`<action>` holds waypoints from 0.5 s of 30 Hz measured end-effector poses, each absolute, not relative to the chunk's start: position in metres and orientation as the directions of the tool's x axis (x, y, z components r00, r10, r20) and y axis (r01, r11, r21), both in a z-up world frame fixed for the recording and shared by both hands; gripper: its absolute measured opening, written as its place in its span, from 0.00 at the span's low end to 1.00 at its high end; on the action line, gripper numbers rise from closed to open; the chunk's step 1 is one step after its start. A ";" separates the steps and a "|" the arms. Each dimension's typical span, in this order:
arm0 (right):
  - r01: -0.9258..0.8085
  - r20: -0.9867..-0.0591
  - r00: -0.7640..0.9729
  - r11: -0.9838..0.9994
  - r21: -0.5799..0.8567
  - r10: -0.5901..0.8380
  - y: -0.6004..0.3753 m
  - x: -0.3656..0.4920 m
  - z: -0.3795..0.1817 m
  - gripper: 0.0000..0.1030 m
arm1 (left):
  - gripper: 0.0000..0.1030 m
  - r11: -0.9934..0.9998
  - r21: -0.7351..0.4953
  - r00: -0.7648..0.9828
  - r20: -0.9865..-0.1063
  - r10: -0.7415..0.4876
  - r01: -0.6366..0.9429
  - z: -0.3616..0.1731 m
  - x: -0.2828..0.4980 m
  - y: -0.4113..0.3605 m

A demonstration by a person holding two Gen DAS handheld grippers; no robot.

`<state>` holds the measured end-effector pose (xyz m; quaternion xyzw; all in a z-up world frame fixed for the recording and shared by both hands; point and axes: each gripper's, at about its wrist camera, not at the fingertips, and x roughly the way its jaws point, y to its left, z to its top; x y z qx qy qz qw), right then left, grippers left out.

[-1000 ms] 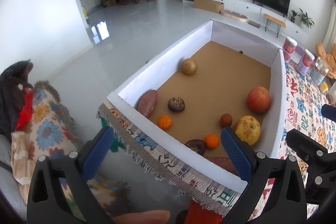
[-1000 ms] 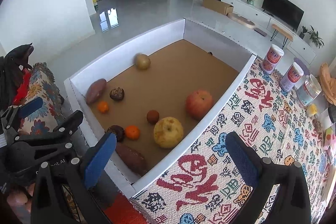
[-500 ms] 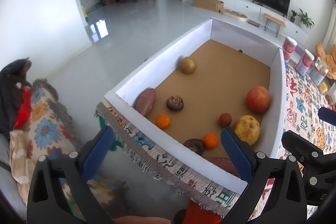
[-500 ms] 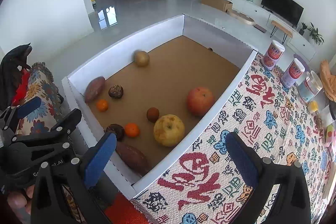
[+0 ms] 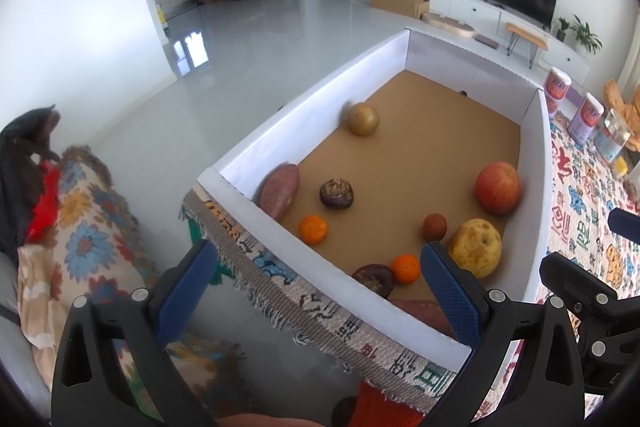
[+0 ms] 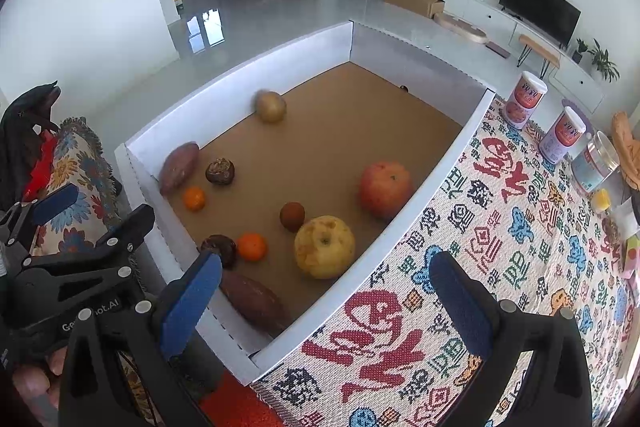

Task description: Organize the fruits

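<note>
Hovering above the near end of the white-walled box (image 6: 420, 211), both grippers empty. Left gripper (image 5: 316, 291) jaws wide, nothing between them; right gripper (image 6: 324, 303) jaws wide, likewise nothing held.

Fruit lies loose on the brown box floor, clock positions from box centre in the right wrist view:
- red apple (image 6: 385, 189) at 3 o'clock, against the right wall
- yellow apple (image 6: 325, 247) at 5 o'clock, just beside a small brown fruit (image 6: 292, 215)
- orange (image 6: 251, 247) touching a dark round fruit (image 6: 220, 247) at 7 o'clock
- second orange (image 6: 194, 198) and another dark fruit (image 6: 220, 171) at 9 o'clock
- sweet potato (image 6: 178, 167) along the left wall; another (image 6: 254, 302) at 6 o'clock
- tan round fruit (image 6: 271, 107) at 11 o'clock

Like kinds sit apart, so sorting looks unfinished; stage unclear. Judgement: for any pick, descend vertically, straddle one fruit only, keep clear of walls, close gently since round fruit rolls.
</note>
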<state>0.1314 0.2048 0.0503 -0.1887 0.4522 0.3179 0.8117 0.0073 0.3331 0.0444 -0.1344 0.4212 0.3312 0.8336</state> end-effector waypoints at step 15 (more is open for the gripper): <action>-0.685 -0.857 0.387 0.728 -0.019 0.341 0.205 0.135 0.046 1.00 | 0.99 0.751 0.035 0.444 -0.788 0.426 -0.660 0.043 0.007 0.335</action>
